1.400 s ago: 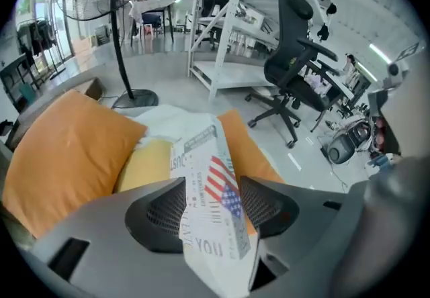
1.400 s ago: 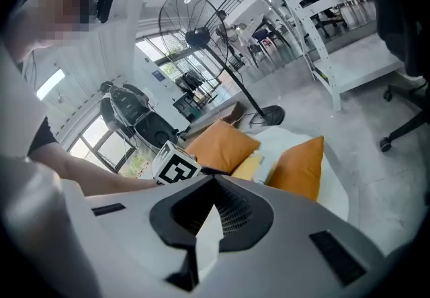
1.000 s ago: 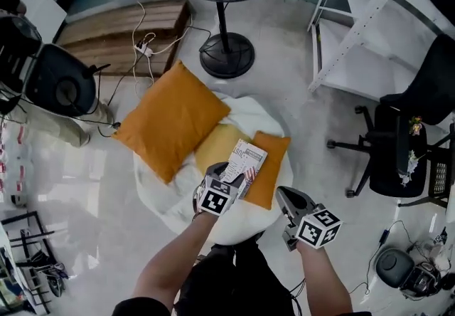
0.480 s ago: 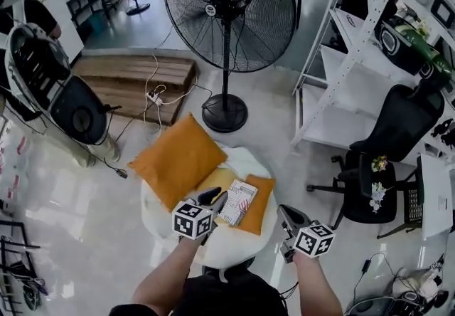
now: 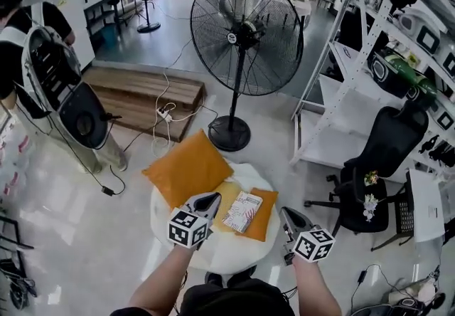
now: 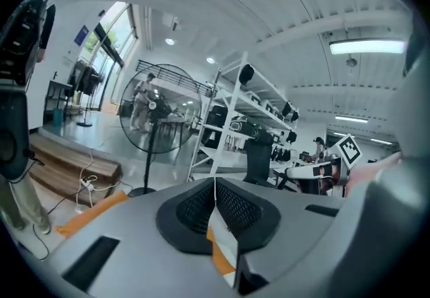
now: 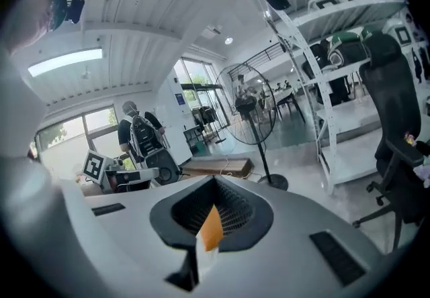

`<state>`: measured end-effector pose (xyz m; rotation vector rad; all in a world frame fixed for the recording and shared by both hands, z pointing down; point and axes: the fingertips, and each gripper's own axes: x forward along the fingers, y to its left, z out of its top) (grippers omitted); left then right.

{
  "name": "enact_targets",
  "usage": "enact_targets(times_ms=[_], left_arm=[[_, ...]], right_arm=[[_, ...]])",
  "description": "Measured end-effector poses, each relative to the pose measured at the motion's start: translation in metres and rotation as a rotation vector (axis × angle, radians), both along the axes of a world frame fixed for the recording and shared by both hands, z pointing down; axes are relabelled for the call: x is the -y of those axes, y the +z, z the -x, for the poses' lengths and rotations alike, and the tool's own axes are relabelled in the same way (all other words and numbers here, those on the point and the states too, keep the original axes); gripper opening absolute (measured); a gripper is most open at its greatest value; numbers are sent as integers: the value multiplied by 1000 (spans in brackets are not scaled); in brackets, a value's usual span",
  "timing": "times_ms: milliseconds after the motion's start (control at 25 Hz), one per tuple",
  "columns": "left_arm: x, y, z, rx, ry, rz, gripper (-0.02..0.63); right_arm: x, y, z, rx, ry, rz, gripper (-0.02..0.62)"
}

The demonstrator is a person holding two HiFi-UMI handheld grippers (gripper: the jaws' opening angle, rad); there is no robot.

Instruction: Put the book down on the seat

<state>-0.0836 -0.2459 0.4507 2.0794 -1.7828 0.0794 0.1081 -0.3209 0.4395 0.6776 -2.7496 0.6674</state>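
The book (image 5: 242, 211) lies flat on the small orange cushion (image 5: 263, 218) and the yellow cushion (image 5: 226, 192), on top of the round white seat (image 5: 220, 254). My left gripper (image 5: 208, 202) hovers just left of the book, apart from it. Its jaws are shut with nothing between them, as the left gripper view (image 6: 215, 186) also shows. My right gripper (image 5: 288, 216) hangs to the right of the seat's cushions, its jaws together and empty in the right gripper view (image 7: 215, 182).
A large orange cushion (image 5: 188, 167) leans on the seat's far left. Behind stand a tall fan (image 5: 242, 33) with a round base (image 5: 229, 141), a wooden pallet (image 5: 142, 90) with cables, white shelving (image 5: 341, 115), a black office chair (image 5: 380, 158) and a person with a backpack (image 5: 50, 87).
My left gripper has drawn back from the book toward me and its jaws have come together. The book stays on the cushions. The head view has lifted and takes in more of the room.
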Motion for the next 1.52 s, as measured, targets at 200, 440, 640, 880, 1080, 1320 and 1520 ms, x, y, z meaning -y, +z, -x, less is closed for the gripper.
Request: enact_targets(times_ms=[200, 440, 640, 880, 1080, 1320, 1520], left_arm=[[-39, -33, 18, 49, -16, -20, 3], [-81, -61, 22, 115, -27, -64, 2], [-102, -86, 11, 135, -62, -117, 2], [-105, -112, -12, 135, -117, -172, 2], [-104, -128, -24, 164, -174, -231, 2], [-86, -133, -44, 157, -177, -216, 3], [-71, -139, -58, 156, -154, -213, 3]], right_arm=[[-19, -34, -4, 14, 35, -79, 14], [-37, -64, 1, 53, 20, -131, 14], [-58, -106, 4, 87, -63, -240, 14], [-67, -128, -24, 114, -114, -295, 14], [-70, -126, -42, 140, -144, -287, 13], [-68, -137, -58, 171, -187, -286, 12], [-64, -138, -71, 177, -187, -278, 12]])
